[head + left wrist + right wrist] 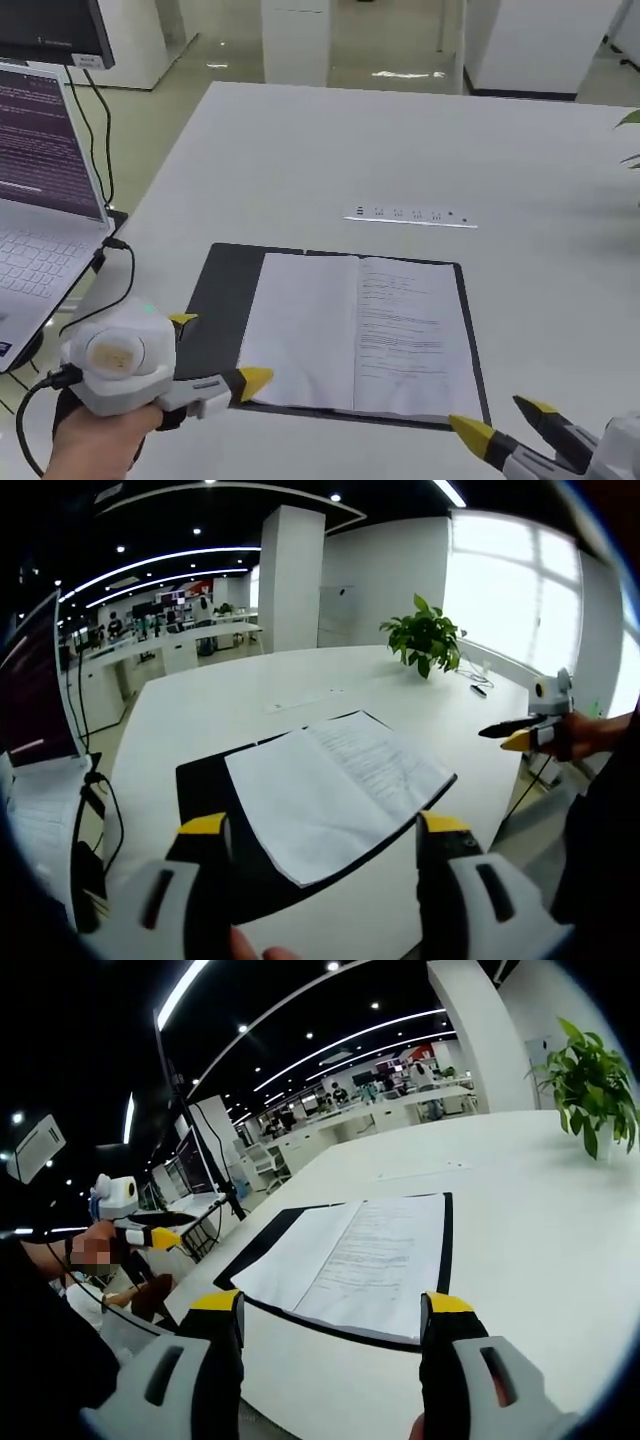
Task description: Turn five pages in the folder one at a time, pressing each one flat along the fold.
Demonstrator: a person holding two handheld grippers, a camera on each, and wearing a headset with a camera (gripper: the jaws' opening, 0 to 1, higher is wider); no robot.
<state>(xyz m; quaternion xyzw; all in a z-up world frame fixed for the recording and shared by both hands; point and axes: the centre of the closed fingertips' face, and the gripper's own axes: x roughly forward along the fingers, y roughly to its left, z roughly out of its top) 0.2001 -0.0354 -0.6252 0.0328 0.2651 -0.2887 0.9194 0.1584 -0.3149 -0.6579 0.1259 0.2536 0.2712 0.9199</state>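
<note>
Folder (222, 290) lies open on the surface (400, 140), pages (400, 330) flat (left one blank); left gripper (222, 350) at its near-left corner, right gripper (500, 418) off its near-right corner, both fingers spread, holding nothing.

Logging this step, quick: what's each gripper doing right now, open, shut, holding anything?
Left gripper: open, holding nothing.
Right gripper: open, holding nothing.
</note>
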